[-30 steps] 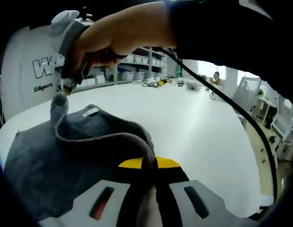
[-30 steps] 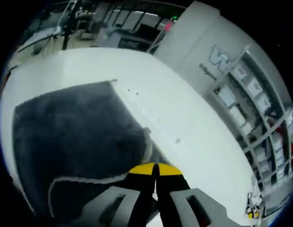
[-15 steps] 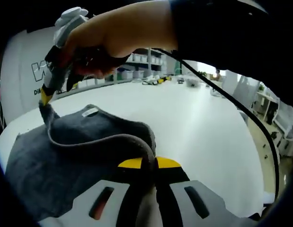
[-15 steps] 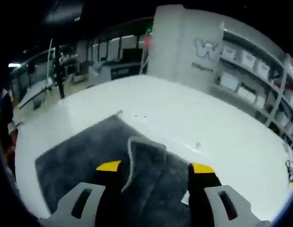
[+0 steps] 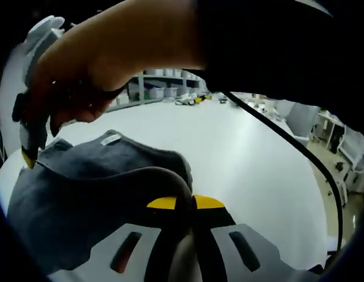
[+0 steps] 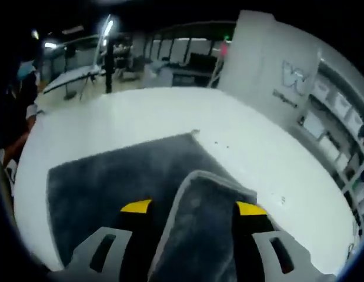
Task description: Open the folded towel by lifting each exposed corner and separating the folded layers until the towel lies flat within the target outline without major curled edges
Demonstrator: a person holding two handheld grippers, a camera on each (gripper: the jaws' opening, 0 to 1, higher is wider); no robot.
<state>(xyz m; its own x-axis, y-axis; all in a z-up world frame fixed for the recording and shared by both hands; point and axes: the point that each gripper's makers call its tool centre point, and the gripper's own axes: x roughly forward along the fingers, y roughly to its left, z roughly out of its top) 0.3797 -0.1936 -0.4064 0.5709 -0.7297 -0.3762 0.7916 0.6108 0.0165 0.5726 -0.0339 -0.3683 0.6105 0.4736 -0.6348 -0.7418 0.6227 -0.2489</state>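
A grey towel [image 5: 82,200] lies partly folded on the white table [image 5: 240,153], with a white label [image 5: 111,139] on its far edge. My left gripper [image 5: 184,202] is shut on a raised, curled fold of the towel at its near edge. A hand holds my right gripper [image 5: 29,155] at the towel's far left corner, its yellow tip just above the cloth. In the right gripper view, the right gripper [image 6: 193,207] stands open over the towel [image 6: 111,176]. A folded flap [image 6: 199,223] lies between its jaws, not pinched.
A black cable [image 5: 287,135] hangs from the arm across the table's right side. Shelves with bins [image 5: 158,91] line the far wall. A white pillar with a logo [image 6: 276,70] stands beyond the table [image 6: 170,111]. Chairs [image 5: 299,117] stand at the right.
My right gripper opened and let go of the lifted towel corner, which dropped back onto the cloth. It then moved lower over the towel. My left gripper kept its hold.
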